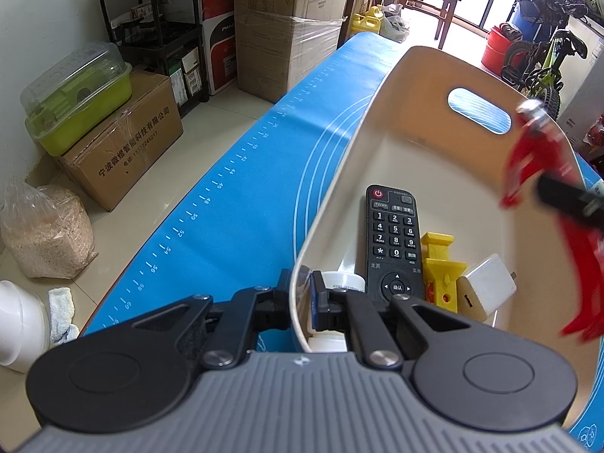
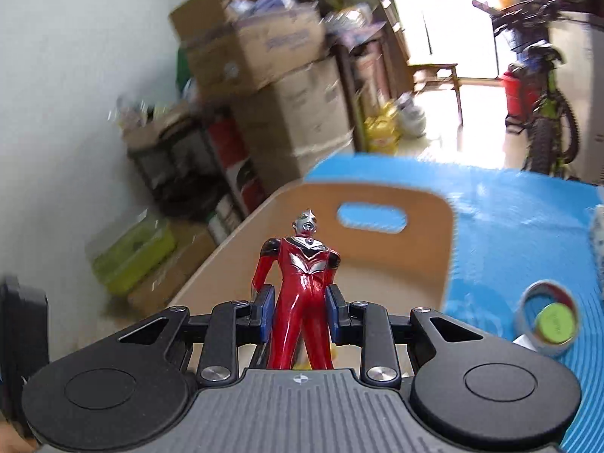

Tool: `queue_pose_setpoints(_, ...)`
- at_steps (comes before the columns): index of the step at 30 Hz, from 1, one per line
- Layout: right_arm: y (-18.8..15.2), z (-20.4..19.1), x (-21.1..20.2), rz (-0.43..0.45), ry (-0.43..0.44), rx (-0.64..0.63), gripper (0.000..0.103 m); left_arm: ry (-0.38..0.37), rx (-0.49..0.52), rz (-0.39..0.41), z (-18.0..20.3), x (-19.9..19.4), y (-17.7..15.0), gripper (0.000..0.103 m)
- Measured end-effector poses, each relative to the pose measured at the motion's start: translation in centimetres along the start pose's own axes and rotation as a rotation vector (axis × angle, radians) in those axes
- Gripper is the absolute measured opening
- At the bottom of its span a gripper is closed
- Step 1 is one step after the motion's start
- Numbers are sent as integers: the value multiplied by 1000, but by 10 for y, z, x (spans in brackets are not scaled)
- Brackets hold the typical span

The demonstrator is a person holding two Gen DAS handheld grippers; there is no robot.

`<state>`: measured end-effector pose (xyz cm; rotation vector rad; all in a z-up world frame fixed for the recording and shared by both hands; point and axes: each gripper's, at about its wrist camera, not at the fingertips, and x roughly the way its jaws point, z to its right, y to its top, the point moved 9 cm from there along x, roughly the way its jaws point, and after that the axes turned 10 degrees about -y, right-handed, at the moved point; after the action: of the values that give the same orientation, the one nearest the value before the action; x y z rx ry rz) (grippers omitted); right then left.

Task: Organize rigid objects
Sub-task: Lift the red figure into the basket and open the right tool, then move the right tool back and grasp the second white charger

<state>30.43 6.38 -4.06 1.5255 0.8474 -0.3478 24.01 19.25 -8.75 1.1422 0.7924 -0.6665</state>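
A cream bin [image 1: 339, 196] with a handle slot sits on the blue mat [image 1: 241, 188]. Inside lie a black remote [image 1: 394, 241], a yellow toy [image 1: 439, 268], a white charger [image 1: 490, 283] and a white jar [image 1: 341, 281]. My left gripper [image 1: 302, 298] is shut on the bin's near wall. My right gripper [image 2: 298, 311] is shut on a red and silver hero figure [image 2: 304, 283], held upright above the bin [image 2: 445, 249]. The figure shows blurred at the bin's right in the left wrist view [image 1: 536, 158].
A tape roll [image 2: 524, 317] with a green disc [image 2: 557, 321] inside lies on the mat right of the bin. Cardboard boxes [image 1: 124, 139], a black shelf [image 1: 158, 30] and a green container [image 1: 79, 102] stand on the floor to the left. A bicycle [image 2: 547, 113] is far right.
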Motion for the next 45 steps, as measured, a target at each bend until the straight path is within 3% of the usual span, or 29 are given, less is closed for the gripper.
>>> queue_pose_setpoints(10, -47, -19, 27, -205, -27, -135, 37, 1, 1, 0, 0, 0, 0, 11)
queue_pose_setpoints(12, -48, -18, 26, -199, -29, -137, 39, 1, 0, 0, 0, 0, 1, 11)
queue_pose_setpoints(19, -24, -12, -1, -106, -11, -118, 73, 2, 1, 0, 0, 0, 0, 11)
queue_pose_setpoints(21, -16, -6, -15, -64, -12, -116, 76, 0, -1, 0, 0, 0, 1, 11)
queue_pose_setpoints(26, 9, 34, -39, 31, -84, -62, 93, 0, -1, 0, 0, -1, 1, 11)
queue_pose_setpoints(33, 12, 113, -44, 56, -244, -7, 95, 0, -1, 0, -1, -1, 2, 11)
queue_pose_setpoints(41, -31, 179, -18, -52, -391, 41, 96, -1, -2, 0, -1, 0, 1, 11)
queue_pose_setpoints(45, -51, 188, -3, -104, -395, 21, 96, -3, -3, -1, -1, 0, 1, 11)
